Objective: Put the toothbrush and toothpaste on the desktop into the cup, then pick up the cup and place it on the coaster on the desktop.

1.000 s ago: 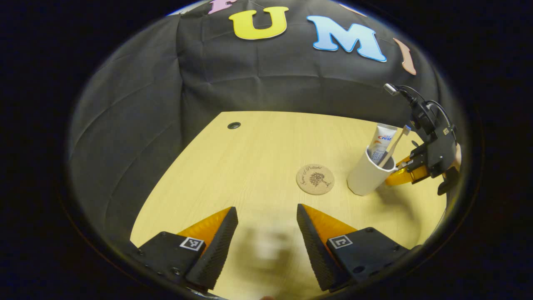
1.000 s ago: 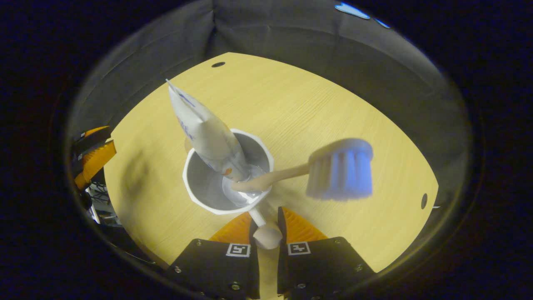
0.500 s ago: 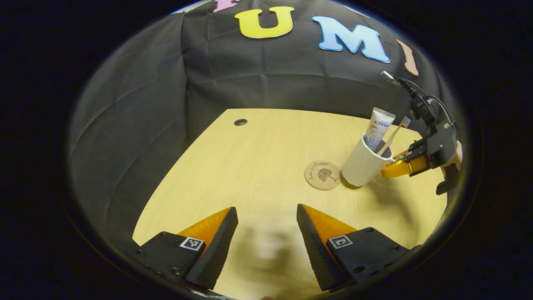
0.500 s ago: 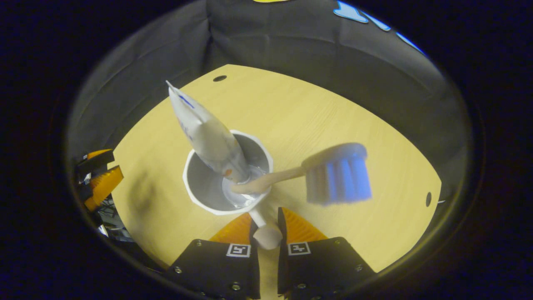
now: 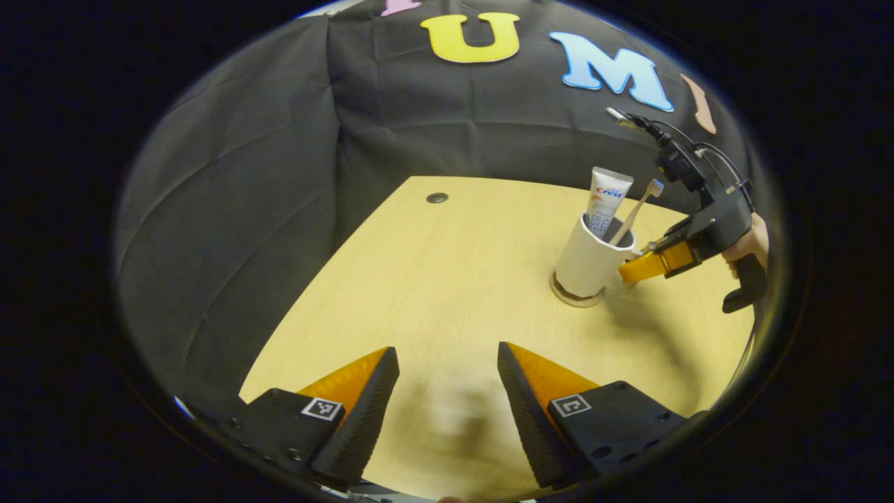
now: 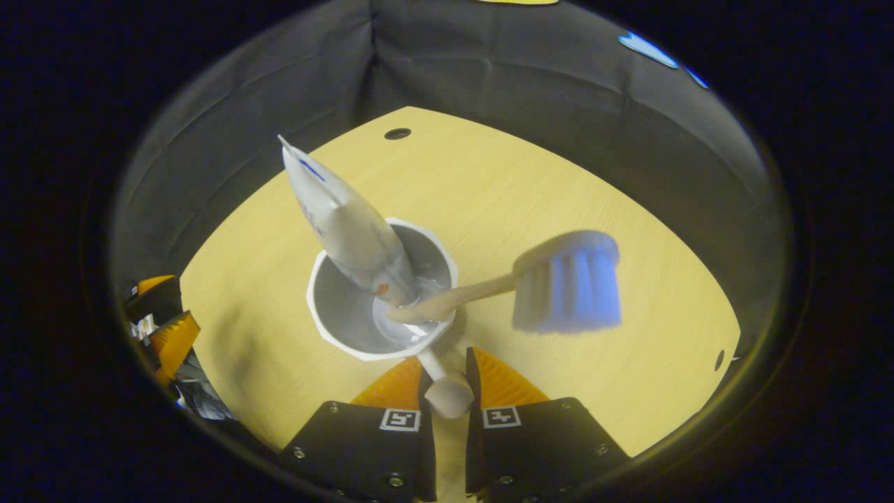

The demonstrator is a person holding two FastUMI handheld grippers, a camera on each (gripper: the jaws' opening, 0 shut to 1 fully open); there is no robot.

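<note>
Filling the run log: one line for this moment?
right gripper: shut on cup handle | cup: on coaster | left gripper: open

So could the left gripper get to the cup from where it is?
Probably yes. The left gripper is open with only bare table between it and the cup, though the right gripper holds the far side.

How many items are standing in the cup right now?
2. The toothpaste tube leans toward the rim's far-left side; the toothbrush angles out over the right, bristles up. The cup is open to view in the right gripper view.
</note>
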